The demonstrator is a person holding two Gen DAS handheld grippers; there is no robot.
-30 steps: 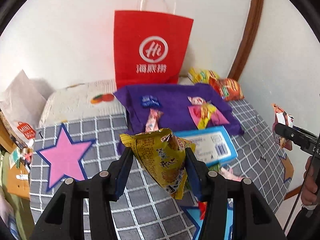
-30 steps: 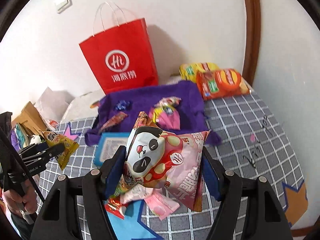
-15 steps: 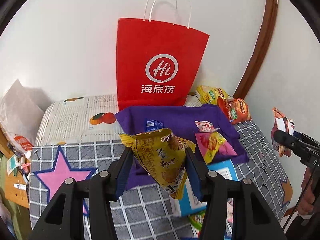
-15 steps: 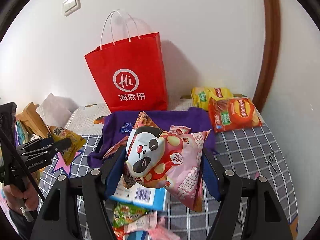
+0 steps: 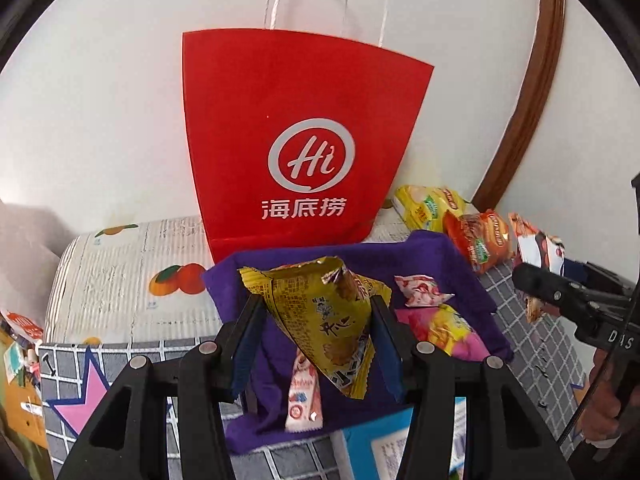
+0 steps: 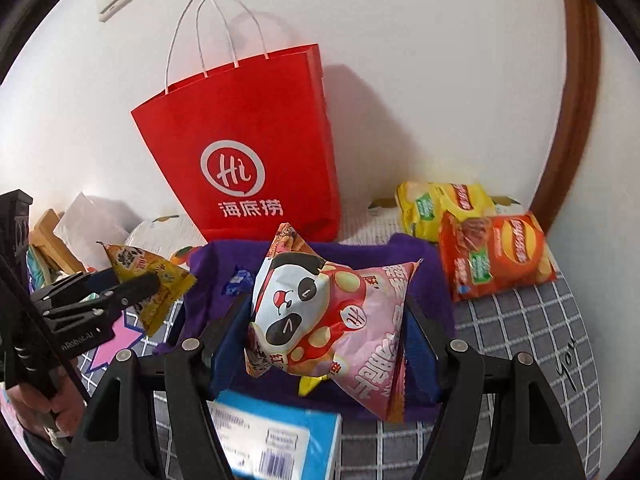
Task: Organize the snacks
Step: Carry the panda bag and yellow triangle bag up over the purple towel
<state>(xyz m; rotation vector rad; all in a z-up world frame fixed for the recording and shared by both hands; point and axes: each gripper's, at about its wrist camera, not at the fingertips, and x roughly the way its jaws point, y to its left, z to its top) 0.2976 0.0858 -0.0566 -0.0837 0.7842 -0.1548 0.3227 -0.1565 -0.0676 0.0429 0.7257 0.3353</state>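
My left gripper (image 5: 316, 340) is shut on a yellow snack packet (image 5: 324, 320) and holds it in the air over the purple cloth (image 5: 436, 256). My right gripper (image 6: 328, 332) is shut on a pink panda snack bag (image 6: 332, 320), also above the purple cloth (image 6: 432, 264). A red paper bag (image 5: 292, 140) with white handles stands upright against the wall behind the cloth; it also shows in the right wrist view (image 6: 248, 152). The left gripper with its yellow packet (image 6: 148, 280) shows at the left of the right wrist view.
Yellow and orange chip bags (image 6: 492, 248) lie at the back right by the wall. Small snack packets (image 5: 424, 292) and a pink-white stick packet (image 5: 304, 396) lie on the cloth. A blue box (image 6: 276, 440) lies near the front. The checked cover has pink stars (image 5: 80, 396).
Both grippers have moved forward and up toward the red bag, each still holding its snack. The bag now looks larger and nearer in both views.
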